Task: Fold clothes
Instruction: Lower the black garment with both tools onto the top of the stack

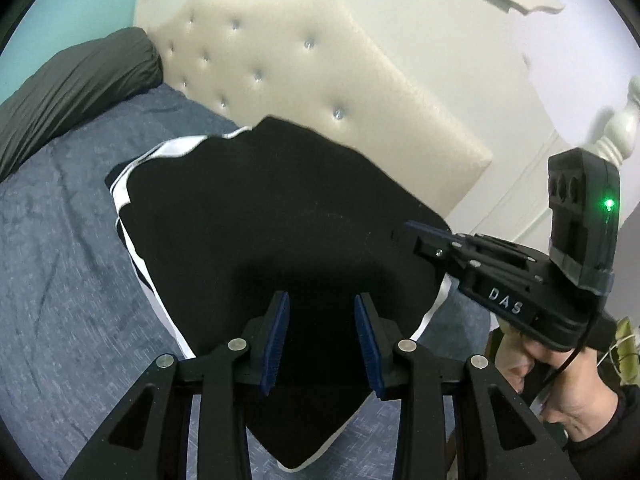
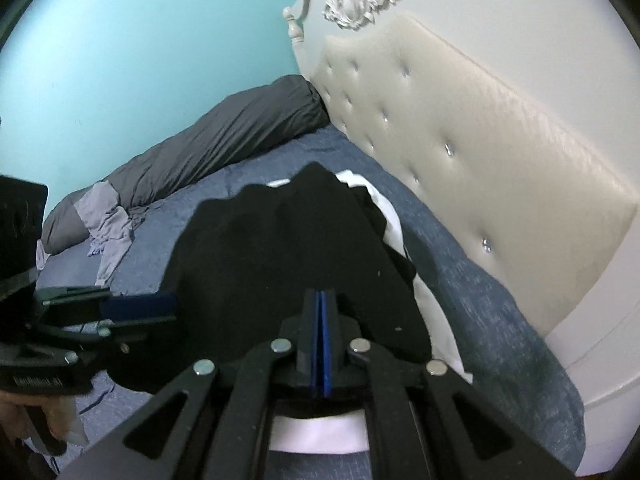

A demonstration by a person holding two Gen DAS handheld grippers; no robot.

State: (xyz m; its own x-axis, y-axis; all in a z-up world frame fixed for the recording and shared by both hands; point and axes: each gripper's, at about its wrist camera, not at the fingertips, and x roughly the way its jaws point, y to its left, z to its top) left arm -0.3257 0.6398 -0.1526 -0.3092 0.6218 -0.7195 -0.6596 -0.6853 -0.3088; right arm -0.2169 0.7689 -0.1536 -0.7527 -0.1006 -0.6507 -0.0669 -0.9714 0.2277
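- My left gripper (image 1: 322, 340) stands spread over the black garment (image 1: 280, 216), pinching nothing.
- My right gripper (image 2: 320, 344) is pressed together; whether it grips fabric, I cannot tell.
- Keep edges aligned and smooth the fold flat.
- The garment is soft, matte, white-striped, lying on the blue bed (image 1: 60, 240).
- Beyond: tufted cream headboard (image 2: 460, 148).

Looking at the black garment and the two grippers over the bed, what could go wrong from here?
1. The left gripper has its pads apart around the black garment; it may not be gripping, so that side could drop.
2. The right gripper looks shut at the garment's edge; a thin hold might slip.
3. The garment lies bunched on the blue bedcover, white trim showing, so the fold may come out uneven.
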